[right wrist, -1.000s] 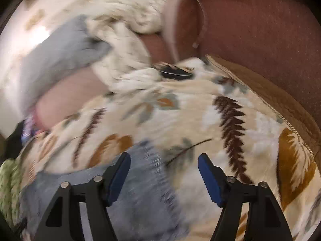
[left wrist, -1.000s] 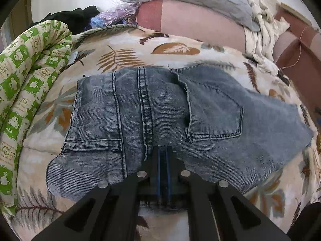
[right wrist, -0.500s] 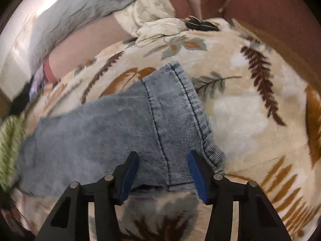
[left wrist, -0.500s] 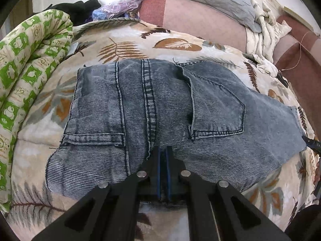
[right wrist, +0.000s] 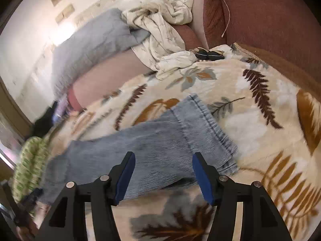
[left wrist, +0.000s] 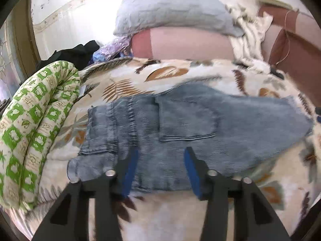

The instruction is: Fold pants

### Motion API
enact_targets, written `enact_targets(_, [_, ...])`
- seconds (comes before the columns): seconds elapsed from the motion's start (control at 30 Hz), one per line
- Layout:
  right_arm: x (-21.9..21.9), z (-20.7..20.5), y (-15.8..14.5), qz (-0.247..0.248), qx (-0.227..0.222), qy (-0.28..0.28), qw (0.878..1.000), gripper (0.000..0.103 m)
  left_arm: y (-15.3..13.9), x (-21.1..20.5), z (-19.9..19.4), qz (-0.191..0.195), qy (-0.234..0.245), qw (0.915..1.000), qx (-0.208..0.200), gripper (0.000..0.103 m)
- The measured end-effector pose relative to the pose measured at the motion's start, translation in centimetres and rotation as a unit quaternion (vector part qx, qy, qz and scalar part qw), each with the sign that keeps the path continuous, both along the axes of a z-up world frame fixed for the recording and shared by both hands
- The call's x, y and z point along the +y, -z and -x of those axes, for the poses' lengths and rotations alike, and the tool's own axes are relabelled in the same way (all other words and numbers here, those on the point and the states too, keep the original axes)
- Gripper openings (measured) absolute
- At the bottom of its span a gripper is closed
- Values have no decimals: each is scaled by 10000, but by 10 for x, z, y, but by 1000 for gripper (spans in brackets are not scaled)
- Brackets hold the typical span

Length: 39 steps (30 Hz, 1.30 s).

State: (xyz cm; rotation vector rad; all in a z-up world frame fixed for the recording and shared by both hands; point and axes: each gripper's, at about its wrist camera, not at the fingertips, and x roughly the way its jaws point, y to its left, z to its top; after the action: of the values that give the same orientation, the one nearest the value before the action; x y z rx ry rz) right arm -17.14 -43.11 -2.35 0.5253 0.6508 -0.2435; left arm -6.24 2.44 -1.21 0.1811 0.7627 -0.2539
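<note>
Grey-blue denim pants lie flat on a leaf-print blanket, back pocket up, folded into a short wide shape. My left gripper hovers over their near edge; its jaws are opening and its blue pads press on nothing. The right wrist view shows the leg end of the pants, its hem to the right. Above the near edge of that leg hangs my right gripper, jaws opening, with denim below the gap but not pinched.
A rolled green-patterned quilt borders the bed's left side. A grey pillow and crumpled cream cloth lie at the head, against a brown headboard. A small black object rests near the cloth.
My left gripper was shut on the near edge of the pants; it has let go, opened and drawn back upward. My right gripper has pulled back from the hem.
</note>
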Motion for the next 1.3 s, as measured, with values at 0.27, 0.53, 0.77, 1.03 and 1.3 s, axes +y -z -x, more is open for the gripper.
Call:
enact_targets(0.27, [10, -25, 14, -195, 362, -317, 9987, 63, -2, -22, 0, 103, -25, 9993, 353, 51])
enact_targets(0.53, [64, -60, 22, 213, 668, -973, 9928, 63, 14, -36, -5, 73, -163, 9982, 565, 51])
enact_targets(0.77, [120, -91, 39, 326, 1026, -1520, 9825, 63, 32, -29, -14, -48, -282, 9969, 734, 51])
enact_targets(1.03, [176, -110, 59, 865, 1379, -2069, 9647, 63, 43, -12, -19, 141, -287, 9959, 847, 56])
enact_targets(1.3, [185, -105, 69, 1349, 1573, -2219, 9528, 63, 46, -9, -19, 122, -178, 9965, 805, 59])
